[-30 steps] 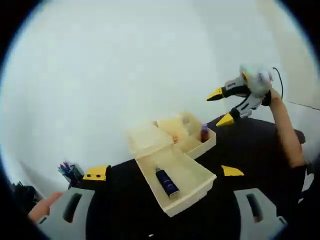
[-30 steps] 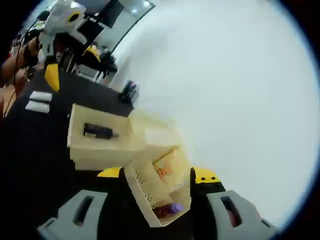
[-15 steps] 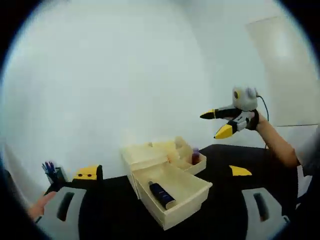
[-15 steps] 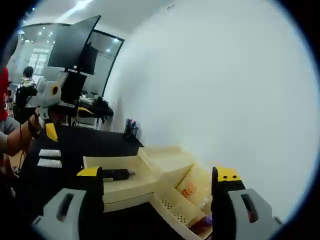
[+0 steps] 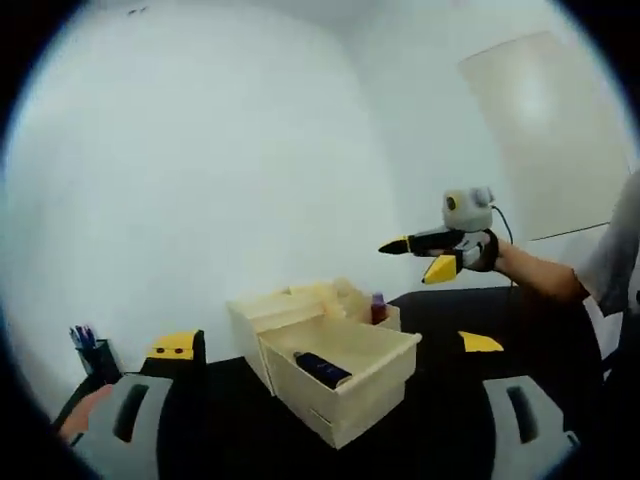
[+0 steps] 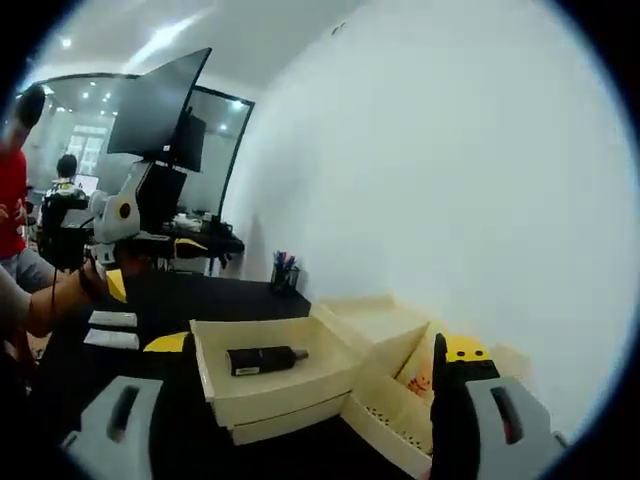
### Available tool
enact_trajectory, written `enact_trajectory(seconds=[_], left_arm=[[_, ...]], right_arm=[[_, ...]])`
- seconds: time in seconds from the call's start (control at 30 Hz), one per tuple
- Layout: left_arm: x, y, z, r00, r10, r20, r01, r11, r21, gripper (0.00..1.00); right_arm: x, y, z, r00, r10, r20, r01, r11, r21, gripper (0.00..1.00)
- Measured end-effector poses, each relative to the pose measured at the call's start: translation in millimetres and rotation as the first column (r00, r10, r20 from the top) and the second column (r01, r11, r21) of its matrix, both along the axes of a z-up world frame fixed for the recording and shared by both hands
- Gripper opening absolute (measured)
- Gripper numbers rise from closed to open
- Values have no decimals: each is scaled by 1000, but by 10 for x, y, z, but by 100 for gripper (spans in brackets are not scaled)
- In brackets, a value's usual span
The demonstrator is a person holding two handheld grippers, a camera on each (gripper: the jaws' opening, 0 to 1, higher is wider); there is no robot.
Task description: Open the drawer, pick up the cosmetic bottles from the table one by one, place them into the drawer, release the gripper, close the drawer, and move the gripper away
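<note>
A cream drawer (image 5: 345,390) stands pulled out of its small cabinet (image 5: 275,308) on the black table. A dark cosmetic bottle (image 5: 322,368) lies on its side inside. My left gripper (image 5: 328,345) is open and empty, held back from the drawer front. In the left gripper view the right gripper (image 5: 415,257) hovers above and to the right of the cabinet, jaws apart. The right gripper view shows the same drawer (image 6: 262,395) with the bottle (image 6: 262,358) in it. My right gripper (image 6: 313,347) is open and empty there, and the left gripper (image 6: 115,283) is at the far left.
A cream side basket (image 5: 365,318) beside the cabinet holds a purple-capped bottle (image 5: 378,305). A pen cup (image 6: 284,272) stands by the wall. Two small white items (image 6: 110,328) lie on the table. A monitor (image 6: 150,110) and people are behind.
Both views have swung up to a more level look at the cabinet, so the cameras moved. The bottle stays in the open drawer, and both grippers stay open.
</note>
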State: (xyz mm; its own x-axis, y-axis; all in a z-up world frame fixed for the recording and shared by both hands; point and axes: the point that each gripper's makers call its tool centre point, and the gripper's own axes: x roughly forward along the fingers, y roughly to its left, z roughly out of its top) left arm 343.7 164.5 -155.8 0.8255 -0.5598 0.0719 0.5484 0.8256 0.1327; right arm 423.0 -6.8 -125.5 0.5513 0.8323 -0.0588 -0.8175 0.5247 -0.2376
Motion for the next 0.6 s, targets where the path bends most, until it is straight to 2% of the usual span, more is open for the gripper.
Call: enact_trajectory(seconds=[0.1, 0.2, 0.27, 0.43, 0.47, 0.6], left_arm=[[-35, 18, -8, 1000, -16, -2, 15, 999, -38, 96], [-71, 68, 3, 998, -66, -18, 62, 985, -163, 96], [-80, 110, -28, 997, -67, -24, 62, 985, -162, 95], [-81, 84, -92, 998, -65, -19, 62, 985, -159, 93], [-69, 61, -125, 997, -69, -32, 63, 985, -161, 93], [-8, 3, -325, 995, -53, -87, 44, 994, -99, 92]], right_arm=[[-39, 37, -118, 999, 16, -27, -16, 1000, 8, 92], [-100, 84, -270, 998, 37, -53, -37, 999, 2, 92], [-152, 129, -421, 996, 48, -71, -49, 999, -8, 91], [-181, 136, -610, 996, 50, -76, -52, 998, -31, 90], [-145, 118, -590, 995, 52, -82, -55, 998, -34, 89], [-135, 113, -766, 994, 60, -91, -64, 997, -44, 87]])
